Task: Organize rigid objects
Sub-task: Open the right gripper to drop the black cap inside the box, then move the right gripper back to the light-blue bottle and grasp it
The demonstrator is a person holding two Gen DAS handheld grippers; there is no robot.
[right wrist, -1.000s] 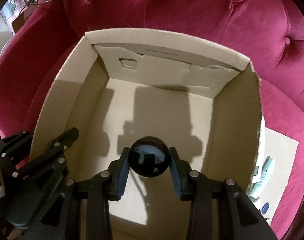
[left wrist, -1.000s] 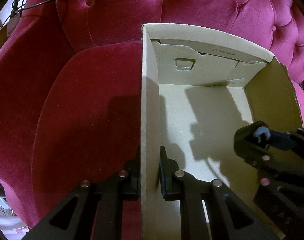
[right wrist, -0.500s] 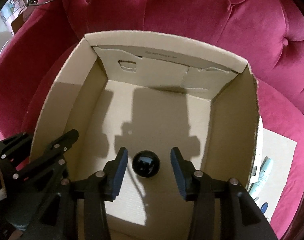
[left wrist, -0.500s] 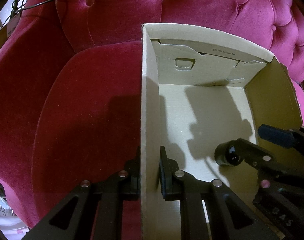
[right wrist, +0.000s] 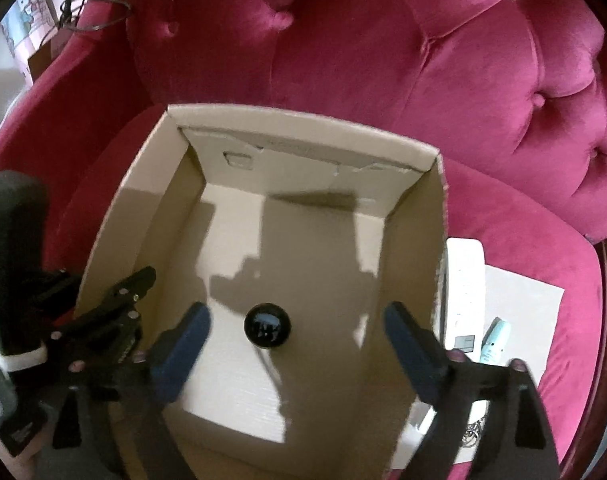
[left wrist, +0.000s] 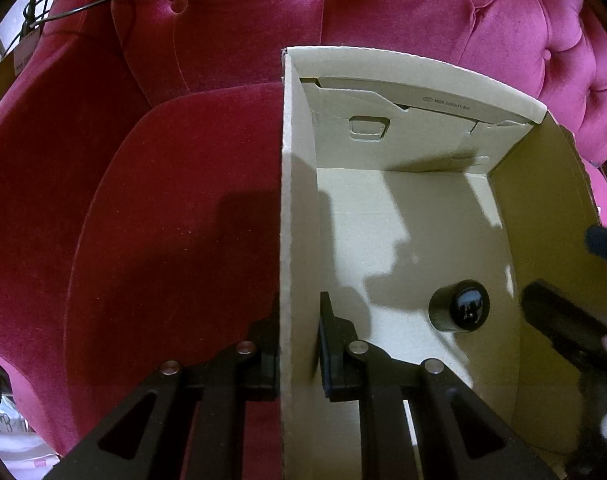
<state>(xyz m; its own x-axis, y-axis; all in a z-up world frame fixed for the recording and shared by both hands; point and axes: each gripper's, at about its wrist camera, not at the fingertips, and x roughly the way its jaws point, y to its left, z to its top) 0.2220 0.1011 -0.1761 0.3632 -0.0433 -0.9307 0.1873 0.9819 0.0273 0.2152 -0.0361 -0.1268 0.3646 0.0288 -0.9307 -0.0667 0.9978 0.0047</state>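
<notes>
An open cardboard box (left wrist: 295,208) (right wrist: 435,216) stands on the seat of a magenta velvet armchair. A glossy black knob (left wrist: 459,311) (right wrist: 266,325) lies on the box floor near the front. My left gripper (left wrist: 297,340) (right wrist: 133,294) is shut on the box's left wall, one finger inside and one outside. My right gripper (right wrist: 297,320) is wide open and empty, raised above the box with the knob below and between its fingers. Its fingers (left wrist: 559,320) show at the right edge of the left wrist view.
The armchair's tufted back (right wrist: 383,48) rises behind the box. To the right of the box on the seat lie a white sheet (right wrist: 519,304), a white flat box (right wrist: 463,280) and a pale blue pen-like object (right wrist: 495,340). A wire hanger (left wrist: 75,0) sits at upper left.
My right gripper opened, let the black knob drop onto the box floor, then rose and opened wider. My left gripper stayed clamped on the box wall.
</notes>
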